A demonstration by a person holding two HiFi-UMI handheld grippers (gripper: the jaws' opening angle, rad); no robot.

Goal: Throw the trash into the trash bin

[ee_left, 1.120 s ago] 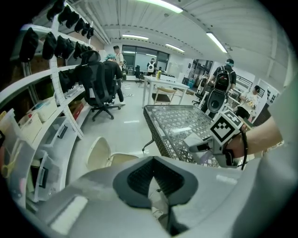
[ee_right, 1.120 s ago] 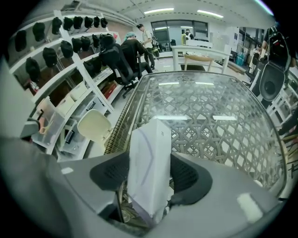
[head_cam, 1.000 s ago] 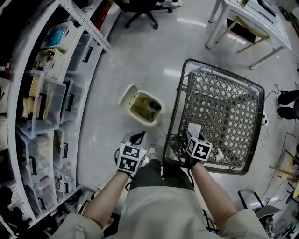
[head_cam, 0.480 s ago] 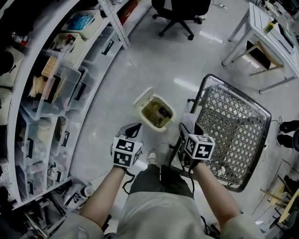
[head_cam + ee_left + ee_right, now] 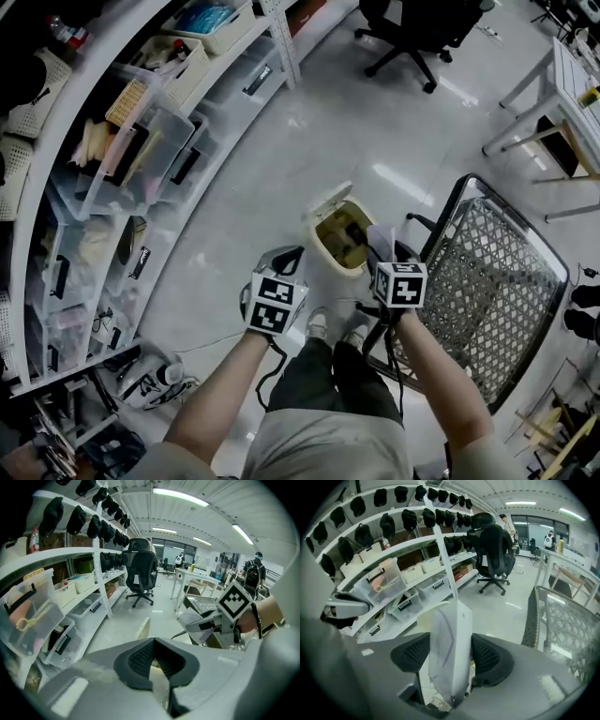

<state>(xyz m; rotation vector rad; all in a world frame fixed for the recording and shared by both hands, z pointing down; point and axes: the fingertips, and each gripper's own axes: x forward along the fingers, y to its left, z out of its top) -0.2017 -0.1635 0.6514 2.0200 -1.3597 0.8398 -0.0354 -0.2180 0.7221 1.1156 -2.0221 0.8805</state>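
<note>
Trash [image 5: 450, 637] is sitting upright between the pads of the right gripper [image 5: 451, 663], which is pinching it on its 2 broad faces. It is looking like a flat white carton or folded sheet, though the wide-angle view is making that hard to settle. It is probably weighing very little and flexing easily, so a hard squeeze is likely crushing it rather than breaking it, and a hold low on the flat faces is suiting it best. In the head view it is hanging near the right rim of the open trash bin [image 5: 325, 246], just right of center.

Left gripper [image 5: 152, 656] is carrying nothing, its pads appearing pressed together, and it is pointing toward the bin from the lower left.

Glossy pale floor [image 5: 281, 169] is spreading under everything and likely letting light scraps slide. Shelves [image 5: 112, 141] of storage boxes are curving down the left side, a wire cart [image 5: 502, 272] is crowding the right, and an office chair [image 5: 412, 28] is standing at the top.
</note>
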